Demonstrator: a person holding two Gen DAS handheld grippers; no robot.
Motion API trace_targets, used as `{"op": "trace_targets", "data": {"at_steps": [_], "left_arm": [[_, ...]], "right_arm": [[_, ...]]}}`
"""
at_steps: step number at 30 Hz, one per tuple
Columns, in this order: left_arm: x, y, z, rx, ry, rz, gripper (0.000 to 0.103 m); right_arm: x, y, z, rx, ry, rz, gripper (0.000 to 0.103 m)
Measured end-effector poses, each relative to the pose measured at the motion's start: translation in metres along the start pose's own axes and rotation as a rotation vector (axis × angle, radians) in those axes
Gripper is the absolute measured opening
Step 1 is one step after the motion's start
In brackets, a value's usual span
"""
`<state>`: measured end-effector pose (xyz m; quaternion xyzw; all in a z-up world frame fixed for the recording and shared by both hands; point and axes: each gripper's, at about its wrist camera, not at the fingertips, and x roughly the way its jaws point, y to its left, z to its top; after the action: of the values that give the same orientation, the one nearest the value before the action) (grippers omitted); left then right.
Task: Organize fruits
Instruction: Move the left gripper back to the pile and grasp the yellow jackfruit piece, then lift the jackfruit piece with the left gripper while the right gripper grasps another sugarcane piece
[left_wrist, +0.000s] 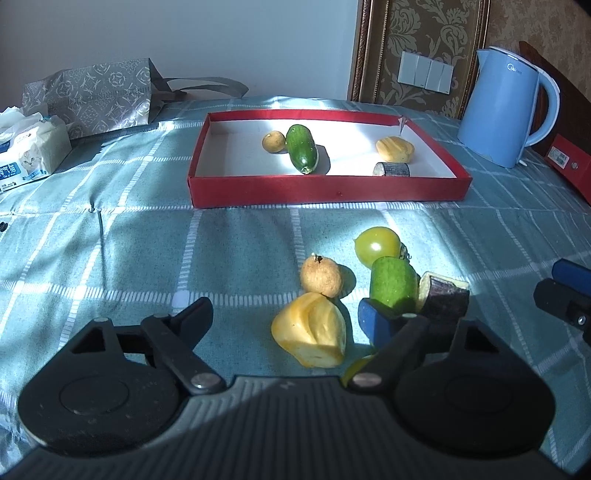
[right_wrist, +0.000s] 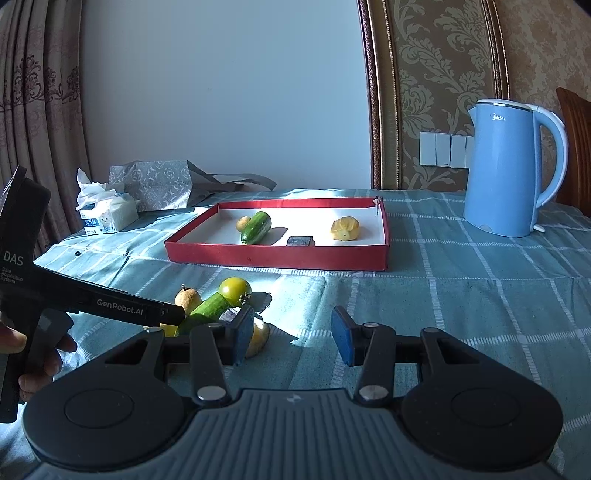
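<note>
Yellow and waxy, the ridged fruit chunk (left_wrist: 309, 329) lies on the checked cloth of the surface (left_wrist: 147, 240) between the 2 fingers of the left gripper (left_wrist: 284, 317), which stand apart with no pad pressing it — its long axis runs across the gap, slightly askew. The blue pad (left_wrist: 373, 321) on that gripper's right finger sits just beside the short green cucumber piece (left_wrist: 393, 282), which touches a dark, rough-skinned chunk (left_wrist: 443, 291). A matte brown pear-like fruit (left_wrist: 320, 277) and a glossy green tomato (left_wrist: 376, 245) lie just beyond. The red tray (left_wrist: 328, 190) — holding 4 pieces — lies well ahead. The right gripper (right_wrist: 291, 332) hovers apart, empty; the left is nearer.
</note>
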<state>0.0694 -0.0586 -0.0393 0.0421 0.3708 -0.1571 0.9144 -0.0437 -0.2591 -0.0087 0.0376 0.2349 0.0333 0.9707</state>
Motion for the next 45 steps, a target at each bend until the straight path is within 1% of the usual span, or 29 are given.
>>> {"op": "trace_targets", "data": {"at_steps": [1, 4, 7, 15, 18, 21, 25, 29, 31, 34, 39, 42, 45], "left_arm": [[0.001, -0.001, -0.001, 0.009, 0.007, 0.003, 0.078], [0.003, -0.001, -0.003, 0.022, 0.016, 0.014, 0.077], [0.008, 0.0, -0.003, 0.014, 0.031, 0.003, 0.076], [0.009, -0.01, -0.002, 0.046, 0.034, -0.006, 0.073], [0.01, -0.008, -0.002, 0.034, 0.038, -0.011, 0.067], [0.008, -0.007, -0.001, 0.032, 0.04, -0.013, 0.057], [0.006, -0.007, 0.001, 0.03, 0.044, -0.043, 0.041], [0.006, -0.008, 0.0, 0.03, 0.036, -0.042, 0.04], [0.004, -0.005, 0.0, 0.015, 0.03, -0.047, 0.04], [-0.002, -0.002, 0.001, 0.017, 0.009, -0.026, 0.04], [-0.015, 0.006, 0.006, 0.02, -0.052, 0.047, 0.04], [-0.024, 0.011, 0.009, 0.017, -0.105, 0.119, 0.04], [-0.029, 0.014, 0.012, 0.002, -0.156, 0.174, 0.04]], "right_arm": [[0.0, 0.0, 0.0, 0.002, 0.0, 0.001, 0.045], [-0.001, -0.001, 0.0, 0.004, -0.004, 0.001, 0.045], [-0.002, -0.002, 0.0, 0.01, -0.008, 0.0, 0.045], [-0.002, -0.005, -0.001, 0.023, -0.007, -0.001, 0.045], [-0.002, -0.005, -0.001, 0.023, -0.007, -0.002, 0.045], [-0.002, -0.006, -0.001, 0.025, -0.006, -0.002, 0.045], [-0.002, -0.006, -0.001, 0.029, -0.007, -0.003, 0.045], [-0.002, -0.006, -0.001, 0.026, -0.006, -0.004, 0.045], [-0.001, -0.006, 0.0, 0.025, -0.004, -0.005, 0.045], [-0.001, -0.006, 0.0, 0.025, -0.005, -0.005, 0.045], [0.0, -0.005, 0.0, 0.021, -0.003, -0.001, 0.045], [0.001, -0.002, 0.0, 0.014, -0.001, 0.002, 0.045], [0.002, 0.002, -0.001, 0.001, 0.006, 0.011, 0.045]]}}
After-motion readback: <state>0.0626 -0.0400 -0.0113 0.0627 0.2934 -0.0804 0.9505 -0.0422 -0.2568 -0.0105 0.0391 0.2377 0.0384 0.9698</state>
